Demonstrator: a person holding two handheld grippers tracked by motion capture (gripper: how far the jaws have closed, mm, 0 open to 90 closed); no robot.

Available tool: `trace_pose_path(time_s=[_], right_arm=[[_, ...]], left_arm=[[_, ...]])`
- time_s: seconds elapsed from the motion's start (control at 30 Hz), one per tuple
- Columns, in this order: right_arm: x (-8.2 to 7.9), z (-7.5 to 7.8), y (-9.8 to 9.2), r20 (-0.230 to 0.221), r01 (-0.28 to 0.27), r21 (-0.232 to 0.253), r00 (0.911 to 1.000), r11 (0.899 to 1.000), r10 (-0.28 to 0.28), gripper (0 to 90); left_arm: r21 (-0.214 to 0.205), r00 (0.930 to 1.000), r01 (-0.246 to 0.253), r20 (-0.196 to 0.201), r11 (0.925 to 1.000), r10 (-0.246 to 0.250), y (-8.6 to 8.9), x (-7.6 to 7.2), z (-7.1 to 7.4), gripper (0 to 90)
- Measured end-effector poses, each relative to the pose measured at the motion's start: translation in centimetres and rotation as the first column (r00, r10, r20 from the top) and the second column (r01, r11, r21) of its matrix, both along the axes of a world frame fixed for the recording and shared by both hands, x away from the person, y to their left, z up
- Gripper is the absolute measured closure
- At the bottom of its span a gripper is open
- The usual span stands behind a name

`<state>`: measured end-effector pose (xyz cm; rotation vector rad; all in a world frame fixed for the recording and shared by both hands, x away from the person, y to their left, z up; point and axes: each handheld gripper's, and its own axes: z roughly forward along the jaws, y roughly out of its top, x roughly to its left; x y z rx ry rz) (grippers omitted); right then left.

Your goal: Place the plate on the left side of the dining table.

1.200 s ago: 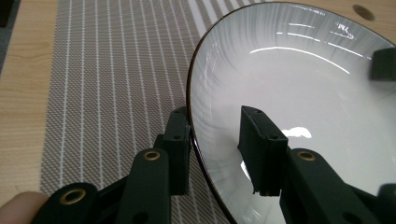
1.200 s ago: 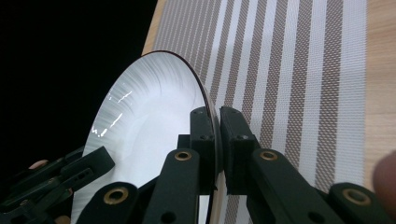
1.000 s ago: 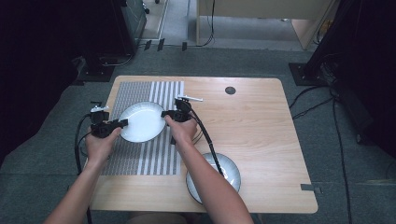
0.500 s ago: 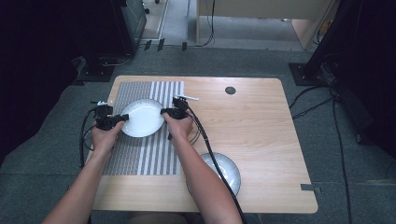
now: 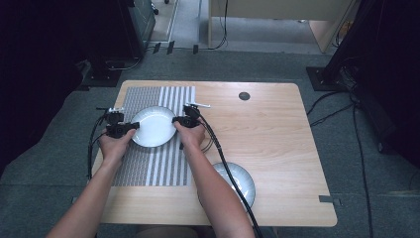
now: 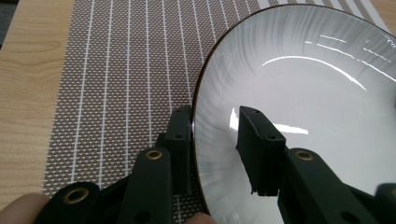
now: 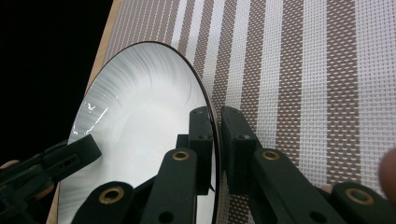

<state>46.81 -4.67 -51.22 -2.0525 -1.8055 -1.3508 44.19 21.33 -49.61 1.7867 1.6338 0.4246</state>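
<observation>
**Spotter:** Start wide, what's under you?

**Me:** The wooden table, and on its left part the striped placemat. The white plate sits over the far half of that mat, right between my two hands. I can't tell whether its base is flat down on the weave.

**Spotter:** And the other dish?

**Me:** A second plate lies near the front edge, just beside my right forearm, well apart from this one. Nobody's touching it.

**Spotter:** Why a hand on each side?

**Me:** Balance, I'd say. It's a wide, glossy, shallow thing, and one pinch on a thin rim would let it tip. Opposite edges keep it level over the mat.

**Spotter:** Right claw?

**Me:** My right claw is clenched on the plate's rim. In the right gripper view one jaw is inside the dish and one outside, with the dark edge squeezed between them.

**Spotter:** Left claw?

**Me:** My left claw has just been easing open. The rim stands between its jaws, the outer one right against the edge, the inner one clear above the white surface. That's a released hold, not a pinch.

**Spotter:** So the right does the holding?

**Me:** As it looks, yes.
</observation>
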Motion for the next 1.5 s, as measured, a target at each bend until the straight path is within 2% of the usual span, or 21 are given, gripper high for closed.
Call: trace_pose_path(time_s=[0.23,0.27,0.33,0.43,0.53,0.57,0.6,0.67,0.77,0.8,0.87,0.93,1.03,1.07,1.1,1.13,1.23,1.33,1.4,1.43,1.5], right_arm=[[-0.1,-0.2,0.2,0.008,-0.012,-0.003,0.9999,1.0,0.012,74.7],[-0.1,-0.1,0.3,0.015,-0.006,0.006,0.9999,1.0,0.006,68.6],[-0.2,0.2,0.3,0.027,0.005,-0.004,0.9996,1.0,-0.005,64.9],[-0.2,0.7,0.0,0.051,0.024,-0.06,0.9985,0.998,-0.021,56.9],[-0.2,1.0,-0.4,0.078,0.024,-0.162,0.9969,0.986,-0.011,53.5],[-0.2,1.0,-0.4,0.078,0.024,-0.162,0.9969,0.986,-0.011,53.5],[-0.4,1.1,-0.6,0.086,0.02,-0.194,0.9963,0.981,-0.003,52.5],[-0.5,1.3,-0.9,0.105,0.036,-0.218,0.9944,0.975,-0.014,47.3],[-0.7,1.7,-1.1,0.143,0.059,-0.26,0.9895,0.964,-0.022,44.0],[-0.8,1.8,-1.1,0.145,0.056,-0.264,0.9893,0.963,-0.018,41.6],[-0.9,2.1,-1.2,0.146,0.032,-0.241,0.9892,0.97,0.004,35.6],[-0.9,2.3,-1.2,0.138,0.018,-0.226,0.9904,0.974,0.013,34.4],[-1.5,3.2,-1.3,0.131,-0.064,-0.25,0.9864,0.966,0.1,28.8],[-1.5,3.2,-1.3,0.131,-0.064,-0.25,0.9864,0.966,0.1,28.8],[-1.8,3.3,-1.4,0.144,-0.093,-0.26,0.9805,0.961,0.134,27.9],[-2.2,3.7,-1.7,0.156,-0.103,-0.249,0.977,0.963,0.145,27.2],[-2.7,4.2,-2.2,0.165,-0.112,-0.224,0.9746,0.968,0.151,26.8],[-3.4,4.7,-2.4,0.183,-0.131,-0.245,0.9668,0.961,0.178,26.9],[-3.9,5.0,-2.5,0.192,-0.144,-0.267,0.9611,0.953,0.199,27.4],[-4.2,5.1,-2.7,0.192,-0.143,-0.264,0.9613,0.954,0.197,27.6],[-4.4,5.3,-2.8,0.193,-0.147,-0.26,0.9605,0.954,0.2,27.6]], left_arm=[[0.016,1.0,0.003,0.002,0.9999,-0.003,-0.6,0.0,-0.1,55.3],[0.008,1.0,0.003,-0.001,1.0,-0.003,-0.7,0.0,0.0,53.1],[0.01,1.0,0.002,-0.003,1.0,-0.002,-0.6,-0.1,0.1,51.1],[0.011,0.9998,-0.012,-0.018,0.9999,0.012,-0.3,-0.2,0.4,48.9],[0.012,0.9963,-0.08,-0.031,0.9967,0.081,0.6,-0.5,1.0,36.3],[0.012,0.9963,-0.08,-0.031,0.9967,0.081,0.6,-0.5,1.0,30.5],[0.019,0.9957,-0.085,-0.036,0.9962,0.085,0.7,-0.6,1.0,25.1],[0.025,0.9957,-0.083,-0.04,0.9962,0.084,0.9,-0.9,1.1,18.1],[0.01,0.9963,-0.076,-0.041,0.9971,0.076,0.9,-1.2,1.2,13.3],[0.008,0.9969,-0.069,-0.039,0.9976,0.069,0.9,-1.3,1.3,12.5],[0.012,0.9978,-0.063,-0.021,0.9979,0.063,0.8,-1.6,1.7,10.7],[0.008,0.9981,-0.06,-0.011,0.9982,0.06,0.7,-1.9,1.9,10.1],[-0.003,0.9983,-0.057,0.014,0.9984,0.057,0.7,-2.5,2.3,9.9],[0.001,0.9982,-0.057,0.018,0.9983,0.057,0.7,-2.7,2.5,9.9],[0.001,0.9983,-0.054,0.023,0.9985,0.054,0.7,-2.9,2.6,9.8],[0.005,0.9983,-0.047,0.036,0.9989,0.047,0.7,-3.3,2.7,9.8],[0.008,0.9984,-0.03,0.049,0.9995,0.029,0.6,-4.0,2.9,9.8],[-0.003,0.9981,0.02,0.058,0.9998,-0.02,0.5,-4.6,2.9,8.8],[0.008,0.9977,0.029,0.061,0.9996,-0.029,0.4,-4.7,2.9,8.6],[0.027,0.9977,0.03,0.06,0.9992,-0.032,0.3,-5.0,3.0,8.6],[0.025,0.9976,0.029,0.062,0.9992,-0.031,0.4,-5.2,3.1,8.6]])
